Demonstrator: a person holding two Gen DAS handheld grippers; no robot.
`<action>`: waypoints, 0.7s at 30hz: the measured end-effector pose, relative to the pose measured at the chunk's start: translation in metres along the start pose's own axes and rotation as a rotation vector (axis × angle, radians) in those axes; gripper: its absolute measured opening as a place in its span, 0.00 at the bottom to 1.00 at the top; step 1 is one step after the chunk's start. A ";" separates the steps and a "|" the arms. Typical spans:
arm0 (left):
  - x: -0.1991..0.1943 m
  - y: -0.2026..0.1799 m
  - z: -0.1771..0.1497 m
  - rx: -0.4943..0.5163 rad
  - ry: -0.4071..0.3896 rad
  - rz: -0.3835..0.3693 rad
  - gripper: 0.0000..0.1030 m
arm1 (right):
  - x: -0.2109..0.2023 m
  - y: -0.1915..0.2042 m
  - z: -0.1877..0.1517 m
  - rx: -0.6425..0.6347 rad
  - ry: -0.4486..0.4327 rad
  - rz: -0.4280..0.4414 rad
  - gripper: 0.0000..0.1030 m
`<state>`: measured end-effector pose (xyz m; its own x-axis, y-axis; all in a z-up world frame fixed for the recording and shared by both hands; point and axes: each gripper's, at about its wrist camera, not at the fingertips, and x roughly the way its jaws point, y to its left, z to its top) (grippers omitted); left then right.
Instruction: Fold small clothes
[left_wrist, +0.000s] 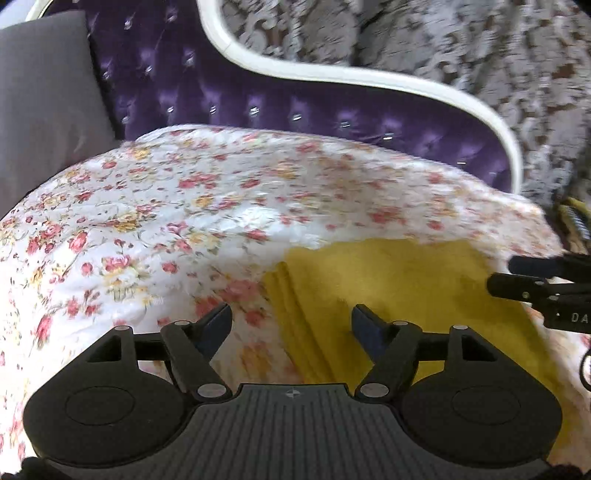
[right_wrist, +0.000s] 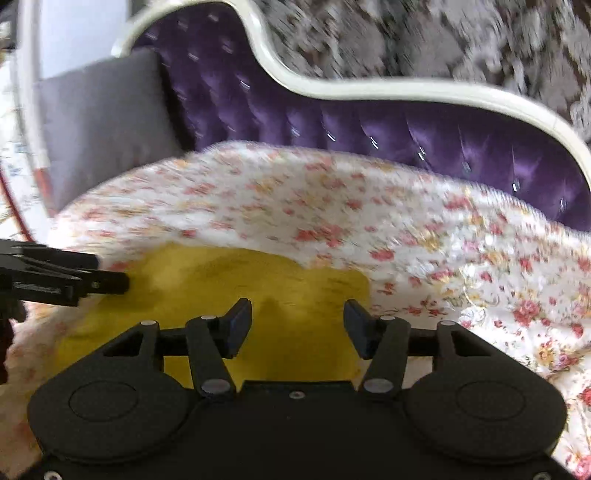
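Left wrist view: the left gripper (left_wrist: 291, 321) hovers with its fingers spread wide and empty above the left edge of a yellow cloth (left_wrist: 388, 288), which lies flat on a floral bedspread (left_wrist: 155, 206). A purple tufted headboard (left_wrist: 258, 99) and a grey cushion (left_wrist: 40, 103) stand behind.

Right wrist view: the right gripper (right_wrist: 297, 325) is spread wide too, empty, over the yellow cloth (right_wrist: 229, 280); the left gripper (right_wrist: 110, 284) reaches in beside it.
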<state>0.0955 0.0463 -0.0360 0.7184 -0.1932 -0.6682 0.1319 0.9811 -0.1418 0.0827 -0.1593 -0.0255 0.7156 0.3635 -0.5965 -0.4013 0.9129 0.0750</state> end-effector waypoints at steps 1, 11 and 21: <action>-0.010 -0.001 -0.005 -0.013 -0.001 -0.018 0.68 | -0.012 0.006 -0.004 -0.012 -0.010 0.011 0.61; -0.063 0.011 -0.053 -0.092 0.076 -0.067 0.68 | -0.074 0.069 -0.057 -0.242 0.009 0.207 0.60; -0.083 0.024 -0.072 -0.098 0.135 -0.113 0.68 | -0.038 0.136 -0.062 -0.567 0.009 0.255 0.15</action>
<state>-0.0099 0.0848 -0.0367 0.6039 -0.3086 -0.7349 0.1348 0.9483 -0.2874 -0.0347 -0.0603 -0.0424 0.5530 0.5533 -0.6229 -0.8022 0.5556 -0.2187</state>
